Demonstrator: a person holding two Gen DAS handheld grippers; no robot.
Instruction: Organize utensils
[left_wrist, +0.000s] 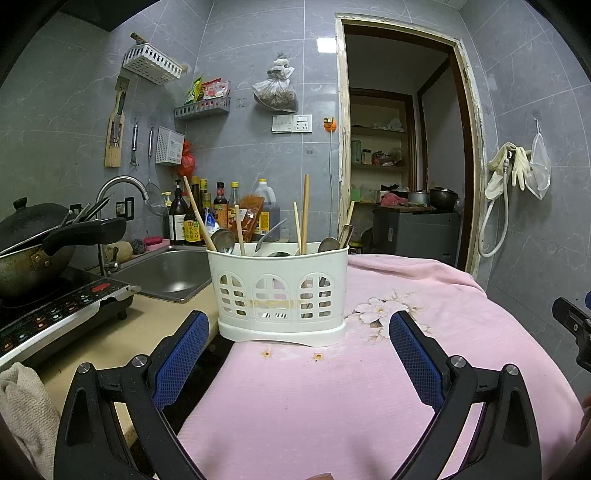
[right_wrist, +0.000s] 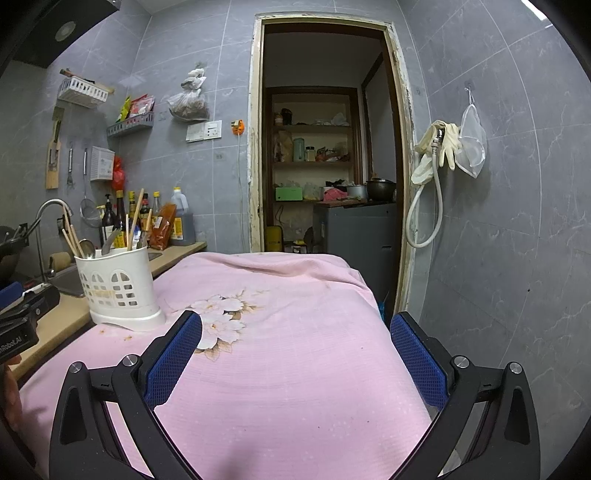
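A white plastic utensil holder (left_wrist: 282, 295) stands on the pink cloth (left_wrist: 314, 406), at its left edge beside the counter. Wooden chopsticks (left_wrist: 305, 214) and metal spoons (left_wrist: 222, 240) stick up out of it. My left gripper (left_wrist: 297, 332) is open just in front of the holder, with nothing between its blue pads (left_wrist: 177, 365). In the right wrist view the holder (right_wrist: 120, 288) is to the far left, with chopsticks (right_wrist: 135, 218) in it. My right gripper (right_wrist: 295, 332) is open above the flower print on the cloth (right_wrist: 295, 387), holding nothing.
Left of the cloth runs a beige counter (left_wrist: 110, 339) with a steel sink (left_wrist: 166, 273), an induction hob (left_wrist: 55, 314) carrying a black wok (left_wrist: 33, 251), and sauce bottles (left_wrist: 221, 214) at the wall. A doorway (right_wrist: 325, 166) opens behind the table. A hose and gloves (right_wrist: 436, 155) hang on the right wall.
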